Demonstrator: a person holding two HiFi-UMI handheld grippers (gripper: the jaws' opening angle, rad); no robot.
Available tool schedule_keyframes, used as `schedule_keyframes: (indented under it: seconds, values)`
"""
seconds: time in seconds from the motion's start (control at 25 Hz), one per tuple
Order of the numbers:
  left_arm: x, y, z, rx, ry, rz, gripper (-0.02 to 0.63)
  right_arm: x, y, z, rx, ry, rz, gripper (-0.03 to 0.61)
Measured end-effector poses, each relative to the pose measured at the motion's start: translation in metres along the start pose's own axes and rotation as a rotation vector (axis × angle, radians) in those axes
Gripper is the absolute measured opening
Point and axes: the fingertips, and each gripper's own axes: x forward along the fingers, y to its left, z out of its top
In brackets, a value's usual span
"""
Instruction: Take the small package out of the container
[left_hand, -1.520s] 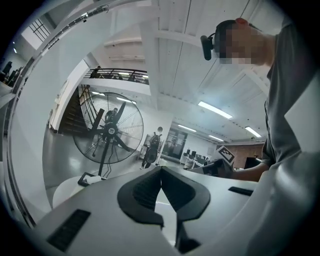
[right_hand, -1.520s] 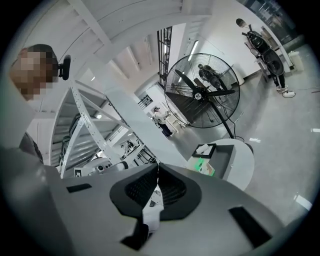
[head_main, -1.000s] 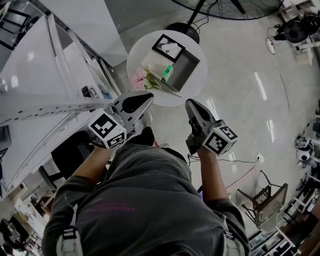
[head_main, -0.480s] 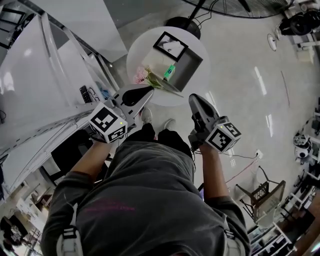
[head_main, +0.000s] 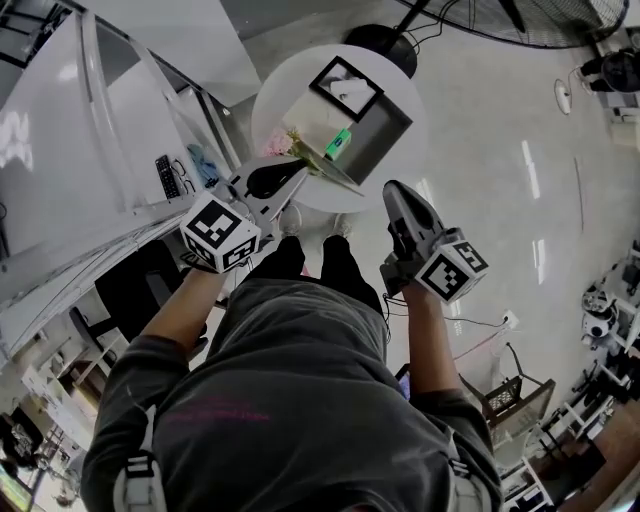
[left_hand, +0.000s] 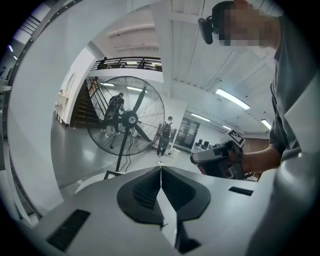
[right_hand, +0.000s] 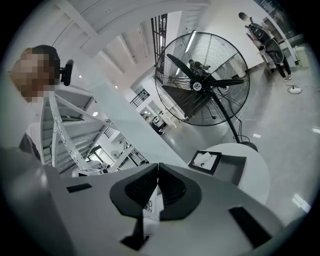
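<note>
Left gripper: jaws were closed tip to tip, nothing between them. Right gripper: likewise clenched, empty. Small green package: sat inside the grey container on the round white table, apart from both grippers.

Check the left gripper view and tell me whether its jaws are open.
No, the jaws of the left gripper meet at their tips, with nothing between them.

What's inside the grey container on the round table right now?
A small green package stands at the left side of the grey container. The rest of its floor looks bare. Anything under or right behind the package is covered.
</note>
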Motion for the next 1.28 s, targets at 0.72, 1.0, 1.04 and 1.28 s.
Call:
schedule_keyframes:
  seconds: [0.72, 1.0, 1.04, 1.28]
  values:
    - [0.097, 0.062, -0.085, -0.037, 0.203, 0.177, 0.018, 0.034, -0.092, 0.017, 0.044, 0.168, 0.048, 0.021]
    - [0.118, 0.073, -0.114, -0.046, 0.274, 0.201, 0.064, 0.036, -0.116, 0.014, 0.07, 0.204, 0.045, 0.021]
    - [0.121, 0.074, -0.118, -0.046, 0.285, 0.201, 0.064, 0.036, -0.119, 0.012, 0.074, 0.208, 0.044, 0.021]
    - [0.133, 0.084, -0.143, -0.047, 0.361, 0.204, 0.083, 0.036, -0.133, 0.002, 0.103, 0.225, 0.034, 0.021]
